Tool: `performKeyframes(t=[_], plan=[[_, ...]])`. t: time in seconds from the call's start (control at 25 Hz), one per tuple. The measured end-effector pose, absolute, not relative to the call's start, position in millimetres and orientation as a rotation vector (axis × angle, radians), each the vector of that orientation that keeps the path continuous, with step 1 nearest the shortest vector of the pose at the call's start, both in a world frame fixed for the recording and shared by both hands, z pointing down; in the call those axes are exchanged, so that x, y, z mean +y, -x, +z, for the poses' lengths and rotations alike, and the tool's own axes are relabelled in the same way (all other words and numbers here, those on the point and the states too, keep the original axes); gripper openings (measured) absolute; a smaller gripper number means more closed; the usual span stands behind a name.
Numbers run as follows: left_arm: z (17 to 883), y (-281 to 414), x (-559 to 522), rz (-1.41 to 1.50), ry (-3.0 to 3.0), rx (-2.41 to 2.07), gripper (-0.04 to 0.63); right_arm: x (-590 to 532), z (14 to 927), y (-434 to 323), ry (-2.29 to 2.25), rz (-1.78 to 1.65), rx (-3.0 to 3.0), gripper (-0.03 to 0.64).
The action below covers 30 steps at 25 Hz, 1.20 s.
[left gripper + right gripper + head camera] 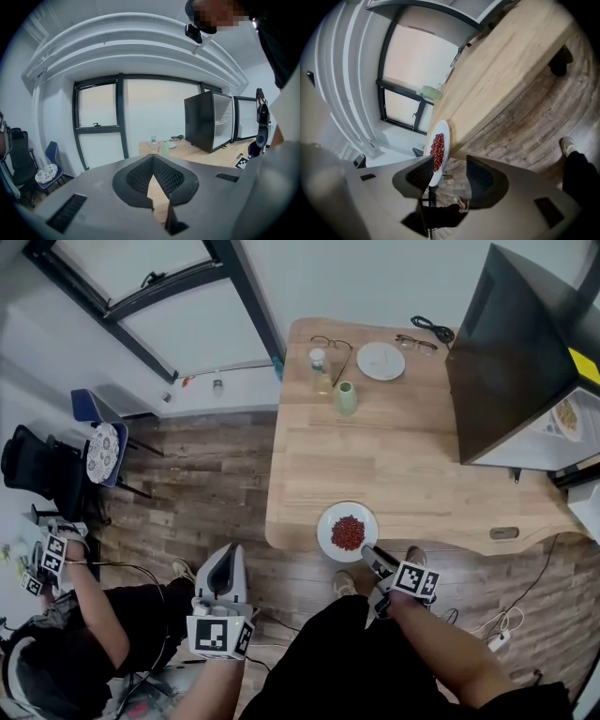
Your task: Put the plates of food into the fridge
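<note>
The plate (446,136) of red food at the tabletop (506,70) edge, rim between the spread fingers (483,180) of the right gripper (450,165).

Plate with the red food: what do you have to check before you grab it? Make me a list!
1. Right gripper open: ok, its jaws are wide apart.
2. Plate rim in the gap: ok, it sits close by one jaw and is not pinched yet.
3. Plate easy to grab: ok, it pokes out over the edge of the table.
4. Red food safe: ok, it is heaped in the middle, away from the rim.
5. Fridge open: ok. Free room inside: cannot tell.
6. Left gripper out of the way: ok, it is shut, empty and away from the plate.
</note>
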<state>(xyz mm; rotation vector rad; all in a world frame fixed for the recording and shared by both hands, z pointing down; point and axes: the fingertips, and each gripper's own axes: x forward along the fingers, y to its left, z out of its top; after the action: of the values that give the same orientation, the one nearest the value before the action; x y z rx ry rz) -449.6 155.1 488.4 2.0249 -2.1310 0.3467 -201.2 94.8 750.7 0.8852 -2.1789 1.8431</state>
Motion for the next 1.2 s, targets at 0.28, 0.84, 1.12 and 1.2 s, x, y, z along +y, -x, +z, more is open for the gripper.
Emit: performKeyframes(t=[0.28, 0.84, 1.12, 1.2], plan=[[487.6, 449.9, 164.4, 0.376, -2.000, -2.151, 0.003, 91.1, 745.0, 222.5, -0.813, 1.961, -2.195, 0.075], [470.8, 421.6, 138.3, 0.319, -2.070, -2.128, 0.003, 72.5, 690.5, 199.9, -0.818, 2.149, -2.265, 0.031], [452.3, 384.0, 107.0, 0.278, -2.171, -2.089, 0.003, 54.3, 664.4, 155.2, -0.891, 2.161, -2.281, 0.031], [449.8, 373.3, 98.9, 0.271, -2.186, -2.080, 0.003, 47.3, 658.1, 136.5, -0.920, 2.178, -2.282, 0.032]])
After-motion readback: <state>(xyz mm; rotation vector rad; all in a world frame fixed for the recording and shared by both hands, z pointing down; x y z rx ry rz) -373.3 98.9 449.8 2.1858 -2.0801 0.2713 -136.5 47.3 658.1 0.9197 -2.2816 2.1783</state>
